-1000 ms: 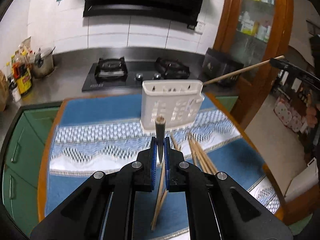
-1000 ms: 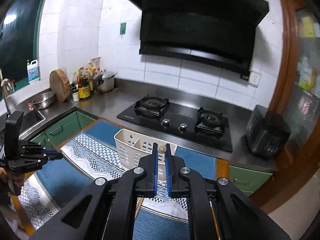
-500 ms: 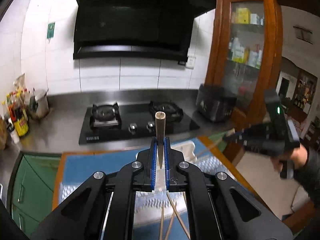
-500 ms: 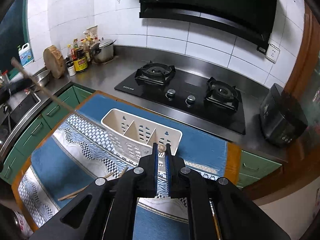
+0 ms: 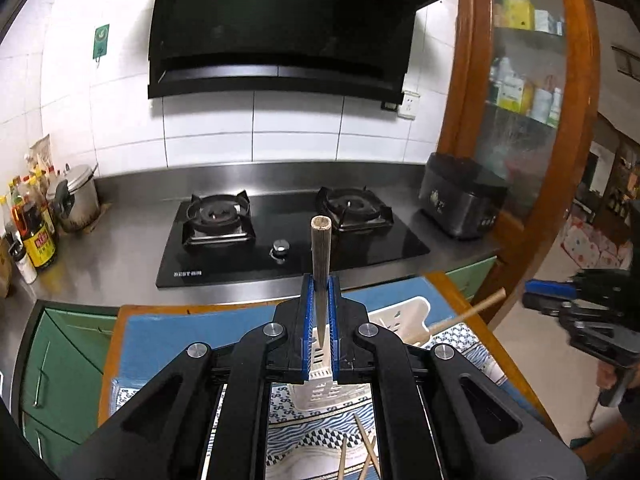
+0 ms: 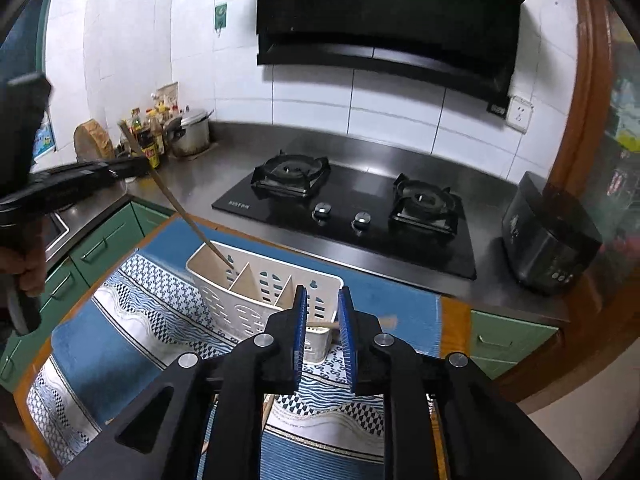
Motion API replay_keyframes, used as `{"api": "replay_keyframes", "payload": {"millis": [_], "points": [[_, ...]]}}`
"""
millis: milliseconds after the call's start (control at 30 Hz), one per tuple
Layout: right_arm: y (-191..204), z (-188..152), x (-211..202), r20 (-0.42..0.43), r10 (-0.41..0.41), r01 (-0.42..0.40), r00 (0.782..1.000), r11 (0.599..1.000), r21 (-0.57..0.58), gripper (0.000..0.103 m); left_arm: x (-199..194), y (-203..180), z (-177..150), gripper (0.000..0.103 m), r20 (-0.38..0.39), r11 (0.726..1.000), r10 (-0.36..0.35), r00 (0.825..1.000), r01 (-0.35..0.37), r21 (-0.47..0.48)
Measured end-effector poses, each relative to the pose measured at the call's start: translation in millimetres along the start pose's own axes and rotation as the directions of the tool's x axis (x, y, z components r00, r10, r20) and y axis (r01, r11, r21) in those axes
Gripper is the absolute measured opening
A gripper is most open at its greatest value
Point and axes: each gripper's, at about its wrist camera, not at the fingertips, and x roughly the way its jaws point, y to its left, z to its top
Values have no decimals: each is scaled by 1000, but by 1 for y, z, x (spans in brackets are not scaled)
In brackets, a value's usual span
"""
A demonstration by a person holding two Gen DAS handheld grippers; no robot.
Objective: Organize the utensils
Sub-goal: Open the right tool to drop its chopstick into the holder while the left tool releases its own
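My left gripper (image 5: 320,292) is shut on a wooden chopstick (image 5: 321,256) and holds it tilted, its tip down in the left compartment of the white utensil caddy (image 6: 256,300); the same chopstick (image 6: 176,200) shows in the right wrist view. My right gripper (image 6: 323,320) stands open above the caddy's right end. A second chopstick (image 6: 332,324) lies across between its pads, apart from them, one end in the caddy. It also shows in the left wrist view (image 5: 464,314). Loose chopsticks (image 5: 360,456) lie on the blue mat (image 6: 96,360).
The caddy (image 5: 400,320) stands on the mat on a wooden table. Behind are a gas hob (image 6: 352,216), a black appliance (image 6: 548,236), a pot (image 6: 192,132), sauce bottles (image 5: 36,236) and green cabinets (image 6: 104,248). A glass cabinet (image 5: 520,80) stands right.
My left gripper brought its chopstick over the caddy and lowered the tip in. My right gripper moved closer to the caddy and opened, letting go of its chopstick.
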Motion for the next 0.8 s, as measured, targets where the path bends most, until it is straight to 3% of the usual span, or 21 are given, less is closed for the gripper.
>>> {"api": "replay_keyframes", "payload": {"millis": [233,433,600,800], "points": [[13,-31,-35,76,3,-3,997,1000,6,25,14,-3,-9,6,-41,1000,11,999,-10,22],[33,-71,-56,105,6,-9,994,1000,24,34,-1,-4,-12,8,-21,1000,17,1000,-17,24],[51,-109,-60,82,1,-5,997,999,42,34,-27,-7,-23,9,-1,999,30,1000,-30,35],[73,-158,-52,17,-15,14,1000,999,51,34,-57,-7,-61,10,-14,999,42,999,-41,31]]}}
